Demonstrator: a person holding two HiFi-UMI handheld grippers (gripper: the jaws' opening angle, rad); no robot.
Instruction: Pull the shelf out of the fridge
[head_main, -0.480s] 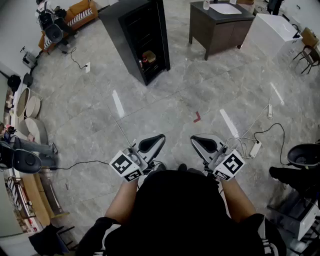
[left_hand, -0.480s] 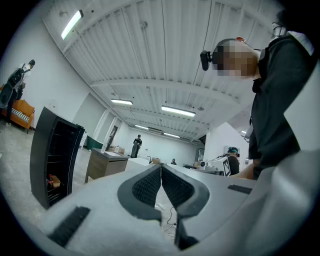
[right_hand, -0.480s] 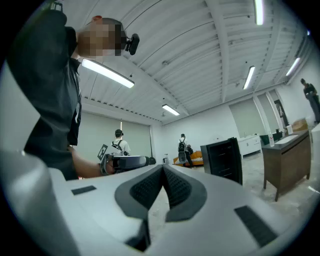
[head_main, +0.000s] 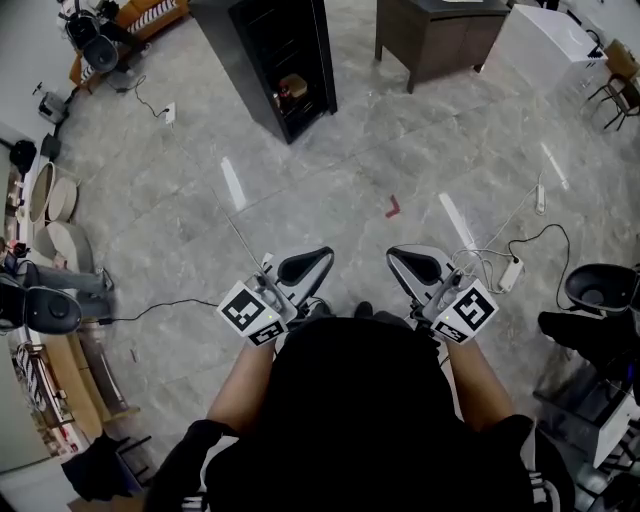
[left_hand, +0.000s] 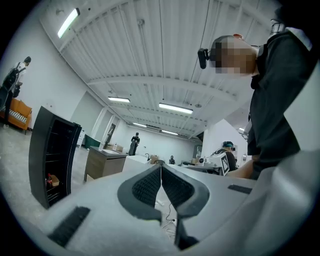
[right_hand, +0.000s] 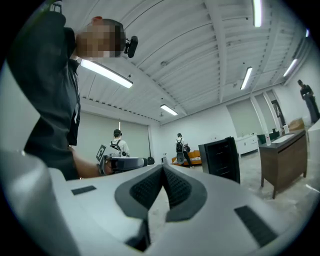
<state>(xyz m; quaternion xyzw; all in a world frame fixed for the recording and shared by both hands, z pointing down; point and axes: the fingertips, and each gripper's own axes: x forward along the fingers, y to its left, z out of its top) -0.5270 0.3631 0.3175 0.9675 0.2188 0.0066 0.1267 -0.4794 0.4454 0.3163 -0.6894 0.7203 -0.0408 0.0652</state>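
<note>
The fridge (head_main: 272, 55) is a tall black cabinet with dark shelves, standing far ahead at the top of the head view; a small item rests on a low shelf inside. It also shows as the fridge (left_hand: 52, 155) at the left of the left gripper view and the fridge (right_hand: 223, 159) in the right gripper view. My left gripper (head_main: 322, 256) and right gripper (head_main: 397, 255) are held side by side close to my body, far from the fridge. Both are shut and empty, pads (left_hand: 149, 186) pressed together.
A dark wooden cabinet (head_main: 440, 35) stands right of the fridge, a white unit (head_main: 555, 45) beyond it. A power strip with cables (head_main: 510, 270) lies on the floor at my right. Chairs and gear line the left edge. Other people stand in the distance.
The view has shifted a little forward: the fridge and cabinet sit higher in the frame. Both grippers stay shut in the same pose by my body.
</note>
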